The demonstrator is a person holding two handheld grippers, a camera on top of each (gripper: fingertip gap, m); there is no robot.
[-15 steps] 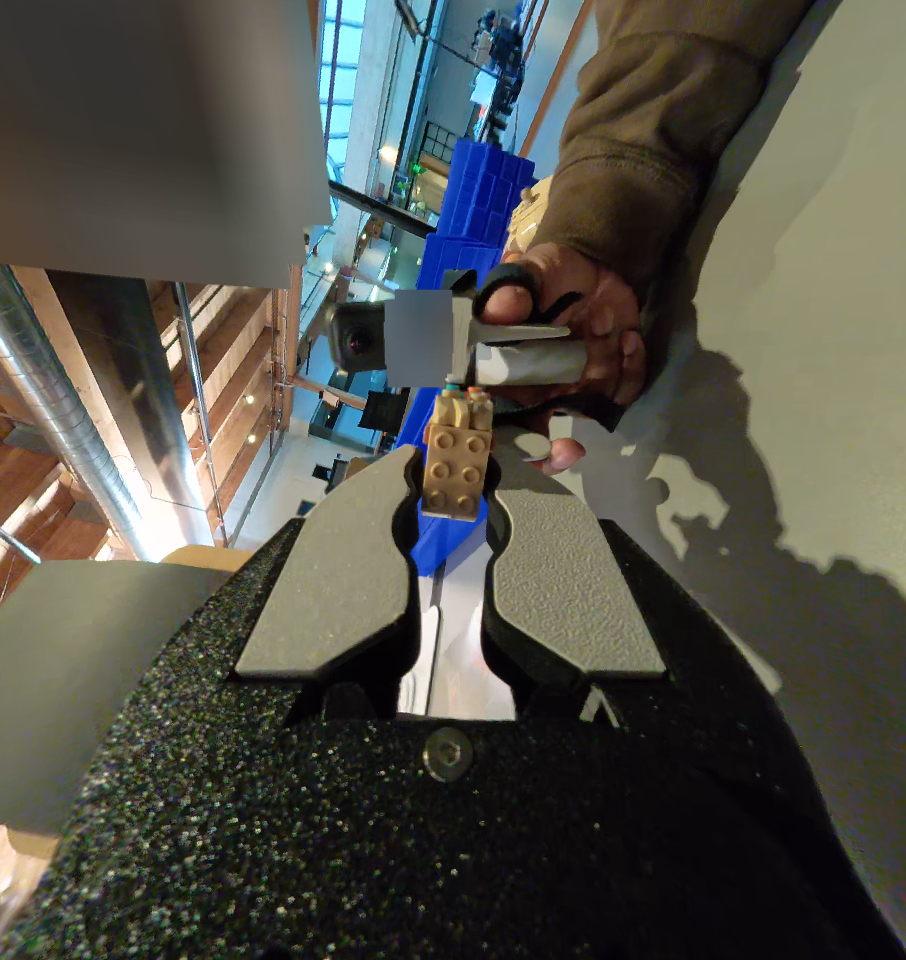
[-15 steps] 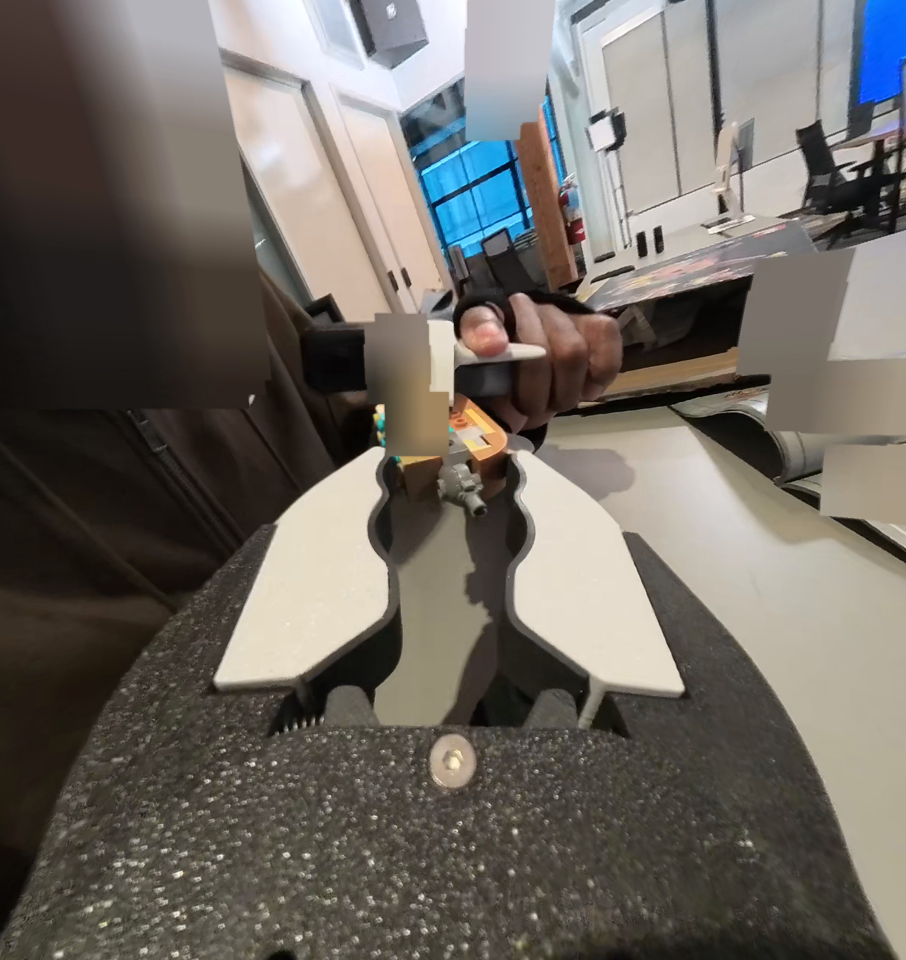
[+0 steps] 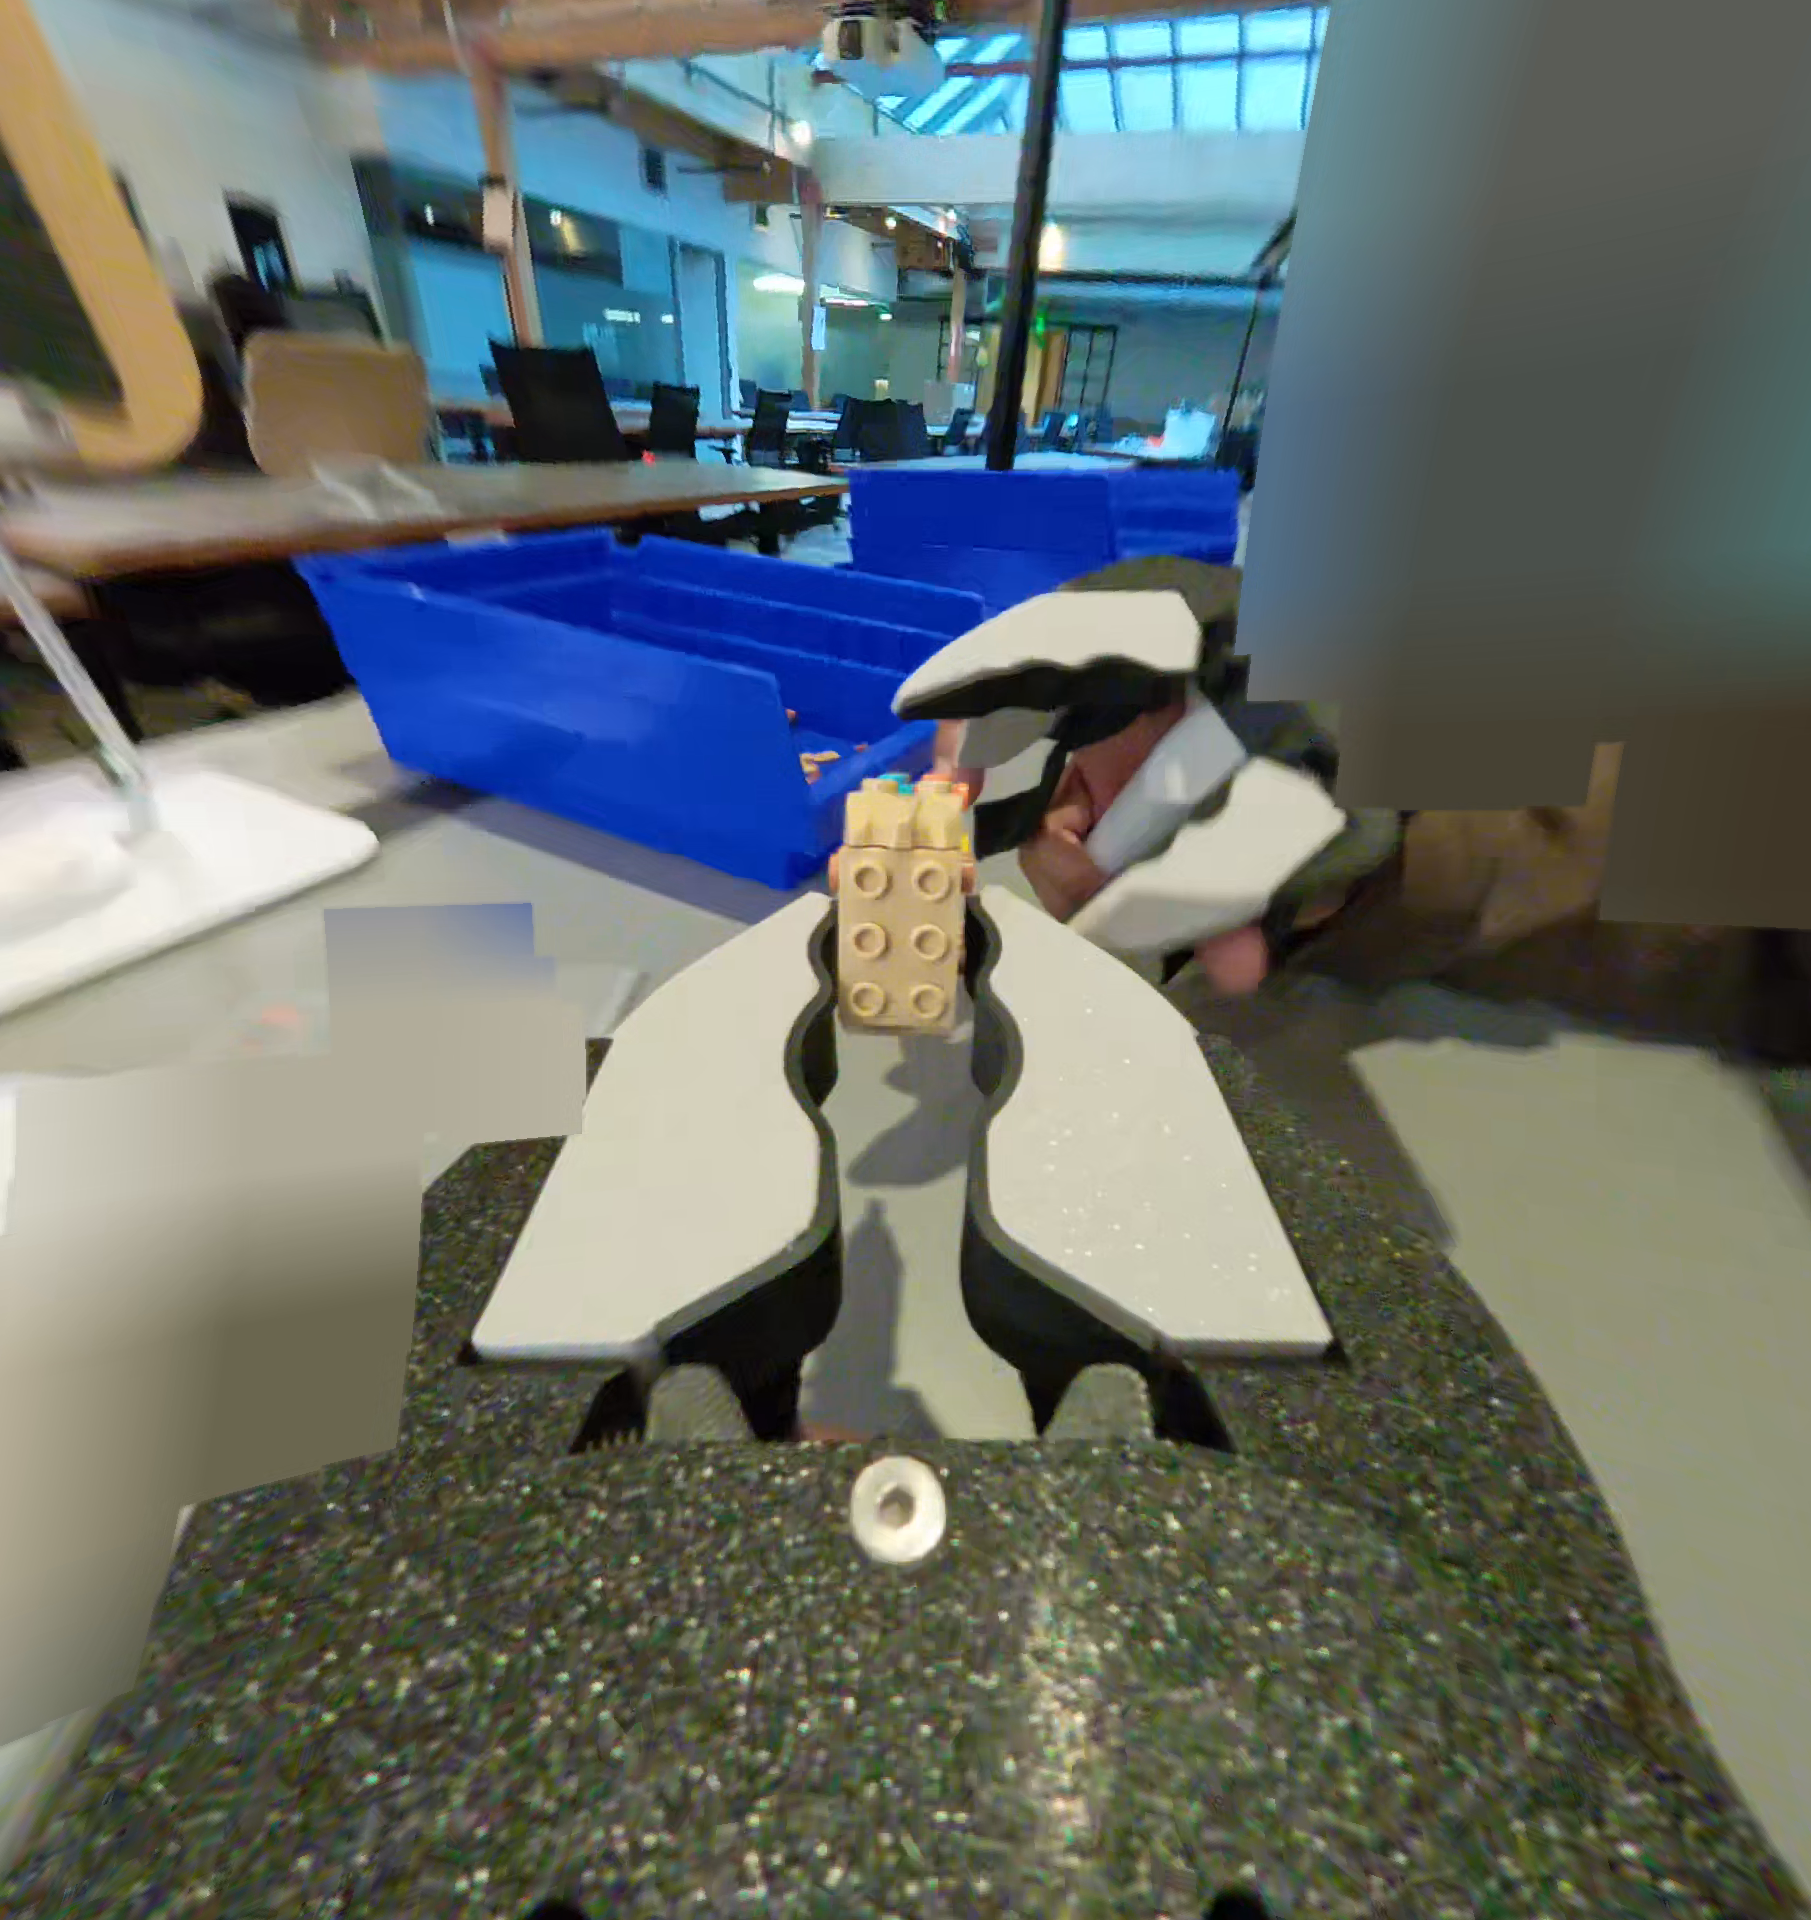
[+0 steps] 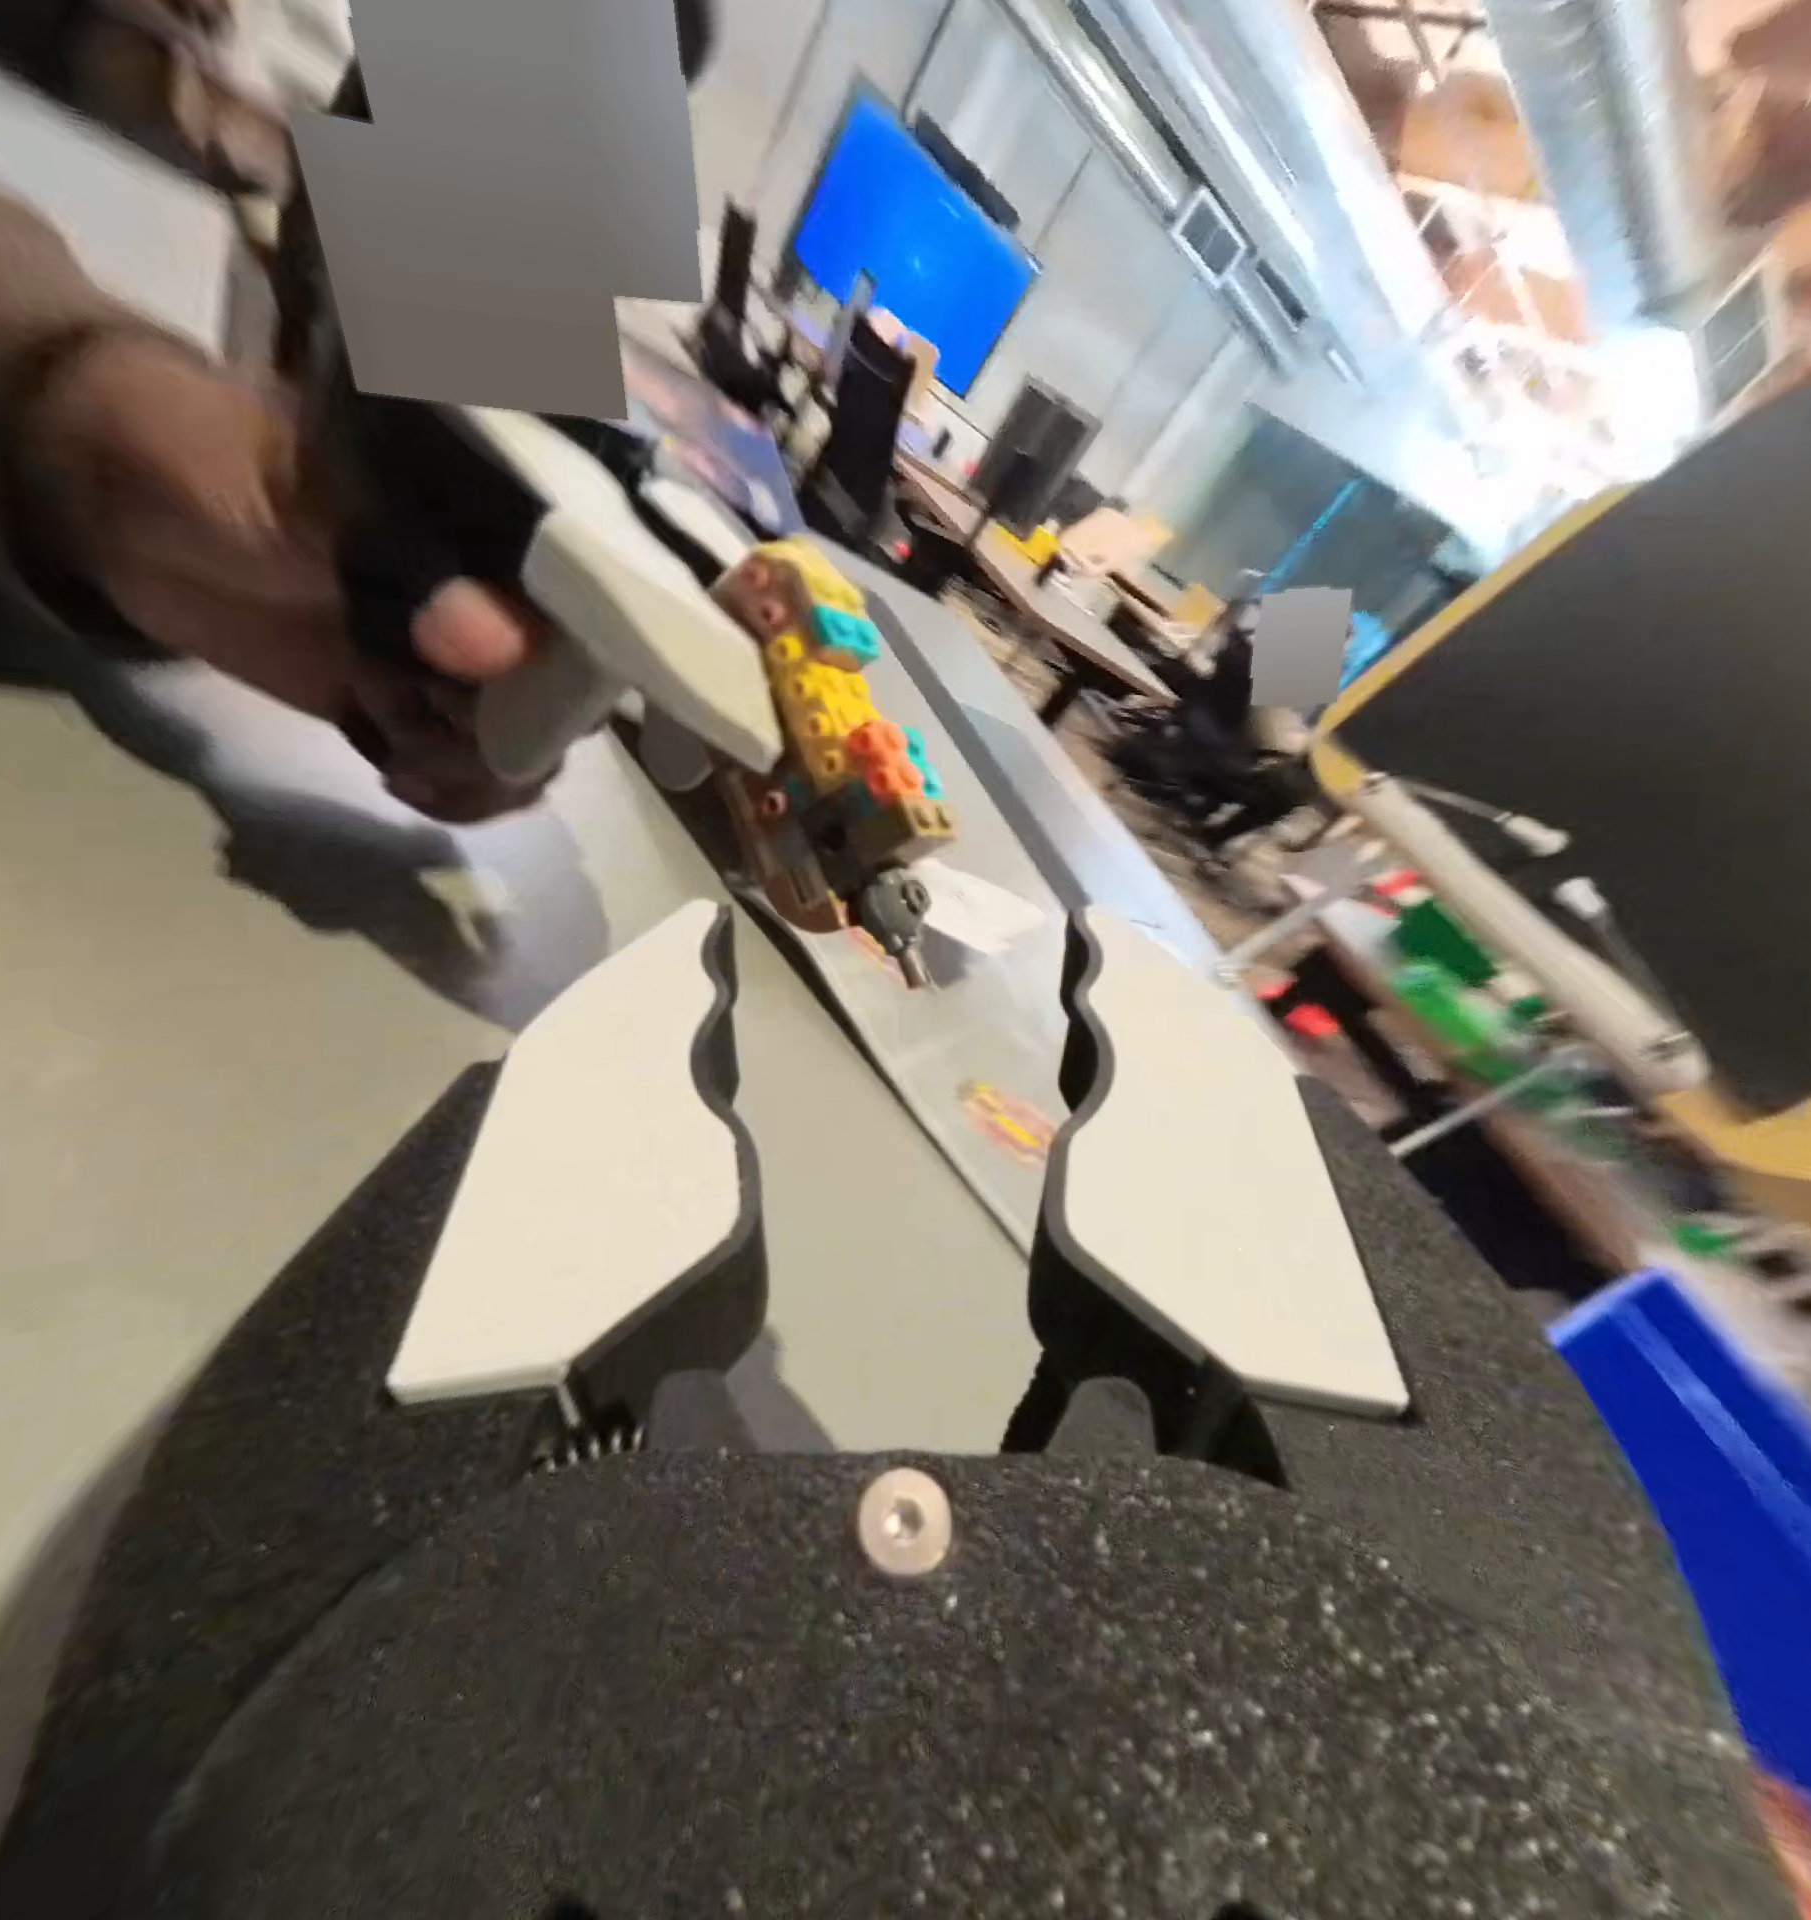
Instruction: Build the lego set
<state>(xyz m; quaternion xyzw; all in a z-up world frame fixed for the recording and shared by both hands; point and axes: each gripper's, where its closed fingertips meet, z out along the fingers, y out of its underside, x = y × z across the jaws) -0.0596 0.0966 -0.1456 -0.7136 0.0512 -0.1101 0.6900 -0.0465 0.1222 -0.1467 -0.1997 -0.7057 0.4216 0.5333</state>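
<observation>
Left wrist view: lego model (image 3: pixel 899 940) clamped in left gripper (image 3: pixel 901 935) jaws, above worktop (image 3: pixel 1566 1195).
Right gripper (image 4: pixel 896 935): jaws now spread, emptied; model released, next brick fetchable from blue bin (image 3: pixel 589 686).

Left claw (image 3: pixel 901 940) is pinched in tight, fingers (image 3: pixel 714 1132) nearly parallel and gripping at the tips, held level and pointing straight ahead. Right claw (image 4: pixel 896 935) is spread wide, nothing between its fingers (image 4: pixel 610 1153), and tilted hard to one side. Off to the right in the left wrist view, the right hand (image 3: pixel 1077 831) wraps its handle; the left hand (image 4: pixel 257 582) clenches its own grip.
</observation>
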